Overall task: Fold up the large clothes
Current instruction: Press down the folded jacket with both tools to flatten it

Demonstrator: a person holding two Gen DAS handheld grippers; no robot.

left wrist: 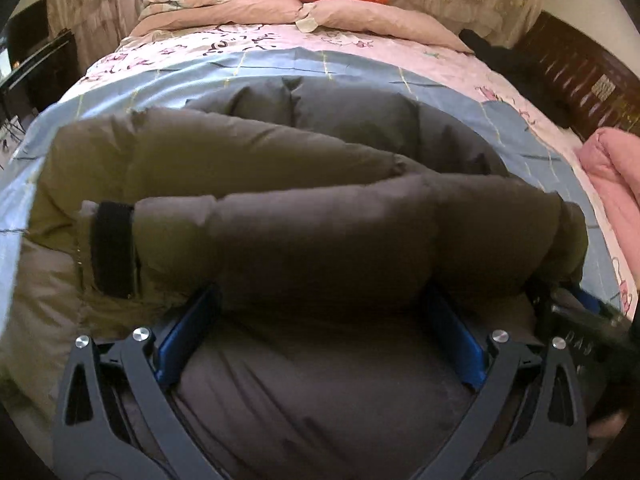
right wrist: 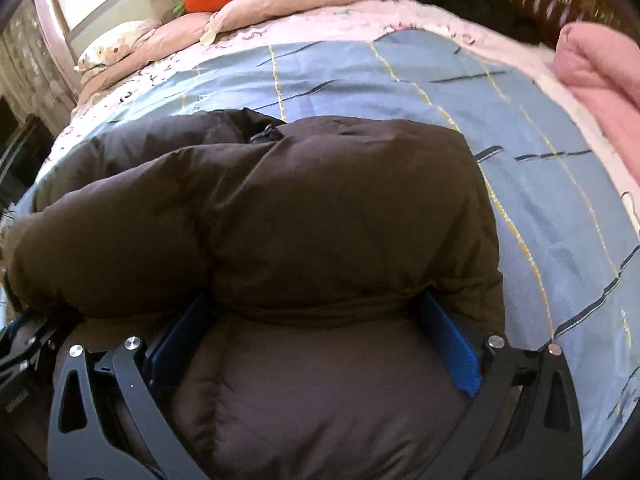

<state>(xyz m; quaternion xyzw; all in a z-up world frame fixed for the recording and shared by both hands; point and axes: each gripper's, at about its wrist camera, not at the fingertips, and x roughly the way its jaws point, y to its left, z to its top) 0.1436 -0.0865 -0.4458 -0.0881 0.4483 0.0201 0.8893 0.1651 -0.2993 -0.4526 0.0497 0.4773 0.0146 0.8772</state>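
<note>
The puffer jacket (left wrist: 304, 240) lies on the bed (right wrist: 360, 76), sleeves crossed, bulging between both spread-fingered grippers, left gripper (left wrist: 320, 320) and right gripper (right wrist: 316, 332); the body fold seems left.

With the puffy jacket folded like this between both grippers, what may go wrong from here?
1. The brown down jacket is thick and puffy; its rolled fold bulges over the wide-open jaws of the left gripper and right gripper, so it may spring open or slip if they let go.
2. The sleeve cuff with the black strap sticks out on one side and may fall loose.
3. The jacket lies near the front edge of the blue striped bedcover and could slide off.
</note>
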